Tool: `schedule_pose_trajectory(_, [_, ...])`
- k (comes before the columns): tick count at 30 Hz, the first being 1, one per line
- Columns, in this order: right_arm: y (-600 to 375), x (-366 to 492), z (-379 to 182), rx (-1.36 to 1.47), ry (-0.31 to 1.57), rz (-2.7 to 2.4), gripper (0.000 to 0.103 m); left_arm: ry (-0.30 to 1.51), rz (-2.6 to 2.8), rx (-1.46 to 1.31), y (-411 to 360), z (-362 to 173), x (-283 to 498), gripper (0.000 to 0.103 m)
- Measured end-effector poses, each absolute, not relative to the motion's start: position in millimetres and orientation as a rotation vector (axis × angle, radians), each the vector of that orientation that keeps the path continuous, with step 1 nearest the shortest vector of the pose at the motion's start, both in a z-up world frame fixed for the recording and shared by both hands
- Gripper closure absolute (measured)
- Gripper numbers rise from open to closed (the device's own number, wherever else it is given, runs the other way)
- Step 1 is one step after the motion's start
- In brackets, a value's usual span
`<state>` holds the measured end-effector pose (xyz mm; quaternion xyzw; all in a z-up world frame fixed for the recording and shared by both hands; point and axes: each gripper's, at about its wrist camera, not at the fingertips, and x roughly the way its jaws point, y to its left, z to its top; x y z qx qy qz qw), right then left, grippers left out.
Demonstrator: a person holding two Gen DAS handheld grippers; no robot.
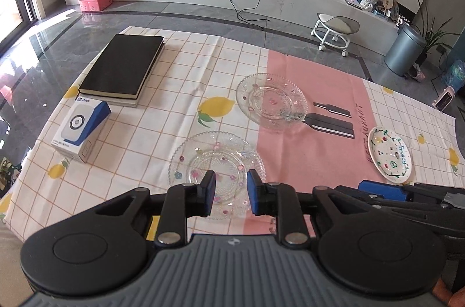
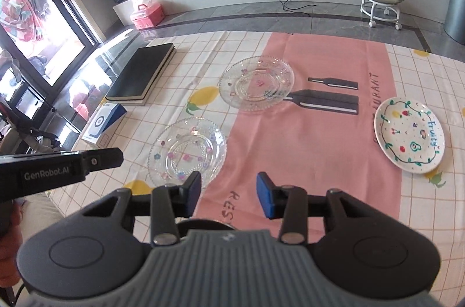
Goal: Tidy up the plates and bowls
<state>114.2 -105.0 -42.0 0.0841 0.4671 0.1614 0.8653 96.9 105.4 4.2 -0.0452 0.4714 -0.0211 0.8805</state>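
1. Step in hand, as judged: start of sorting; nothing is stacked yet. Three plates lie apart on the checked lemon-print tablecloth with a pink centre panel [image 2: 319, 150].
2. Near clear glass plate with a beaded rim and small flower decals [image 1: 216, 159] is seen at 12 o'clock of the left gripper [image 1: 231, 192], below its tips.
3. Far clear glass plate with a beaded rim [image 2: 255, 83] sits at 12 o'clock of the right gripper [image 2: 228, 193], well apart; white ceramic plate painted with fruit and the word "fruity" [image 2: 409, 134] lies at 2 o'clock.
4. Left gripper: jaws parted narrowly, nothing held. Right gripper: jaws parted wider, only cloth seen between the blue pads [image 2: 266, 199], nothing held.
5. Pose: both grippers are pitched steeply down over the near table edge, side by side, clear of the cloth.
6. Next move, as judged: one plate's rim is to be approached low and edge-on; thin glass rim needs a careful pinch.
7. Black hardcover book [image 1: 122, 66] and white-and-blue carton [image 1: 81, 129] at 10 o'clock are not involved.
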Motion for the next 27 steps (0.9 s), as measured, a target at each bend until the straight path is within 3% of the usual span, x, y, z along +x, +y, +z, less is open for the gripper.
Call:
schedule_pose_trajectory(15, [-63.7,204.8,-125.9,0.158,1.168,0.342,0.063,1.062,-0.053,-0.074,148.6,-76.6,168.2,0.070])
schedule_pose_trajectory(27, [-56.4,250.3,-173.6,0.266,1.276,0.349,0.073,1.107,-0.056,-0.185,183.2,-135.9,187.8,0.068])
